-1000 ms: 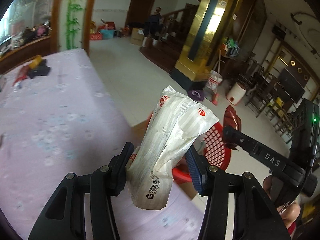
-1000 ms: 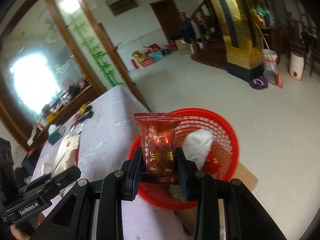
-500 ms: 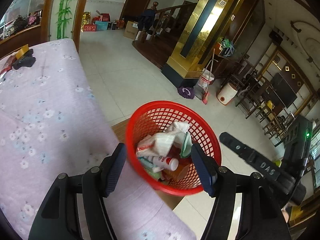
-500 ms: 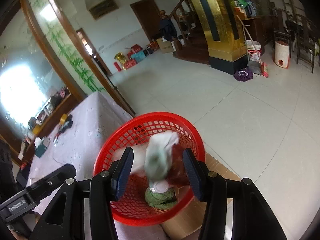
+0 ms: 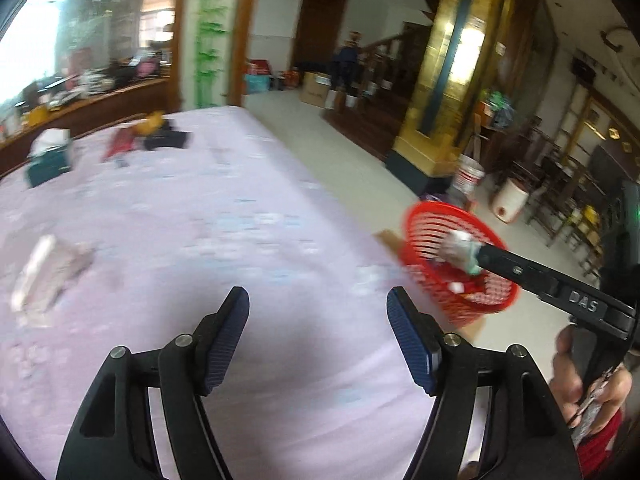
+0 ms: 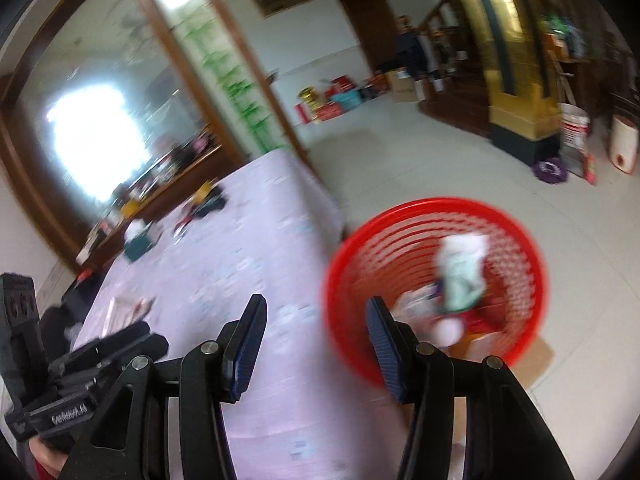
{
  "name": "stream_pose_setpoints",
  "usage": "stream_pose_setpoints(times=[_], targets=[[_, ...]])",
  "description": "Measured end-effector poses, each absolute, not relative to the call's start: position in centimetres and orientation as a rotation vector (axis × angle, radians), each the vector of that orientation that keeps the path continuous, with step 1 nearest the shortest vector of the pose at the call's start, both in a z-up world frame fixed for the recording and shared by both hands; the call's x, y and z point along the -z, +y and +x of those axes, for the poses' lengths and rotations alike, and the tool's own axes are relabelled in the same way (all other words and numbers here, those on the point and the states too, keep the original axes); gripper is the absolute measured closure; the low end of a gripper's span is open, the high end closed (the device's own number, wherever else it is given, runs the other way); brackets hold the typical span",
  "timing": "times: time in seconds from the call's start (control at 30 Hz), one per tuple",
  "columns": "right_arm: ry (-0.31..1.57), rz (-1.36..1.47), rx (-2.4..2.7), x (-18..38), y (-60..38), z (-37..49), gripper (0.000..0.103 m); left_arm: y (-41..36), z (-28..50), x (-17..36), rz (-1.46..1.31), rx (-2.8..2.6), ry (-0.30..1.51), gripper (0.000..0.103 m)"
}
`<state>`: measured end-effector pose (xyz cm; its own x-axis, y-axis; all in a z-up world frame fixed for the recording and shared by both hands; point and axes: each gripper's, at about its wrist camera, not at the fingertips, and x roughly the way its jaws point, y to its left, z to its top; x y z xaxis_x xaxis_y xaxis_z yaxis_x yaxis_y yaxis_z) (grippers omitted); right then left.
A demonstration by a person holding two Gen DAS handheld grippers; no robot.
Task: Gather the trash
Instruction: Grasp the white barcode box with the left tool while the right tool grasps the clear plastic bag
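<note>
The left gripper (image 5: 318,300) is released, its jaws opening with nothing between them, and it points down over the lilac flowered cloth of the worktop (image 5: 208,216). The right gripper (image 6: 316,312) is also released and empty; its left finger hangs over the worktop edge and its right finger (image 6: 384,344) stands in front of the near rim of the red basket (image 6: 516,236). In the left wrist view the right gripper's black finger crosses in front of the basket, and part of the hand (image 5: 588,384) holding that tool shows at the lower right. The basket sits off the worktop's right edge on a piece of brown cardboard (image 6: 536,356) on the pale tiled floor. Inside it lies collected trash: a white and pale green wrapper (image 6: 460,268) standing up, with blurred white and red pieces beneath. A flat pale packet (image 5: 44,272) lies on the worktop at the left, well apart from both grippers. At the far end of the worktop sit a dark green box with white on top (image 5: 50,160) and a small cluster of red, yellow and black items (image 5: 148,138). Both views are motion-blurred.
</note>
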<state>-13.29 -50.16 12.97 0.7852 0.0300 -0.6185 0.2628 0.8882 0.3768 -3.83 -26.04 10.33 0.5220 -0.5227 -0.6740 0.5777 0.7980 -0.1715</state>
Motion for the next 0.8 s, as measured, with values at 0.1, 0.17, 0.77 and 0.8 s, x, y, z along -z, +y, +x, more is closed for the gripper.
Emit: stream_pose_setpoints(times=[0.1, 0.17, 0.77, 0.8], targets=[[0.683, 0.431, 0.073, -12.8, -47.1, -12.3, 0.047, -21.1, -2.4, -10.5, 0.066, 0.560, 0.752, 0.031], [0.694, 0.407, 0.047, -12.6, -45.4, -11.6, 0.047, -17.6, -1.1, -10.3, 0.053, 0.476, 0.740, 0.030], [0.767, 0.330, -0.039, -11.2, -39.6, -8.5, 0.047, -10.0, 9.3, -4.4, 0.307, 0.223, 0.785, 0.036], [0.767, 0.330, -0.038, -11.3, -39.7, -8.5, 0.047, -10.1, 9.5, -4.0, 0.319, 0.202, 0.789, 0.042]])
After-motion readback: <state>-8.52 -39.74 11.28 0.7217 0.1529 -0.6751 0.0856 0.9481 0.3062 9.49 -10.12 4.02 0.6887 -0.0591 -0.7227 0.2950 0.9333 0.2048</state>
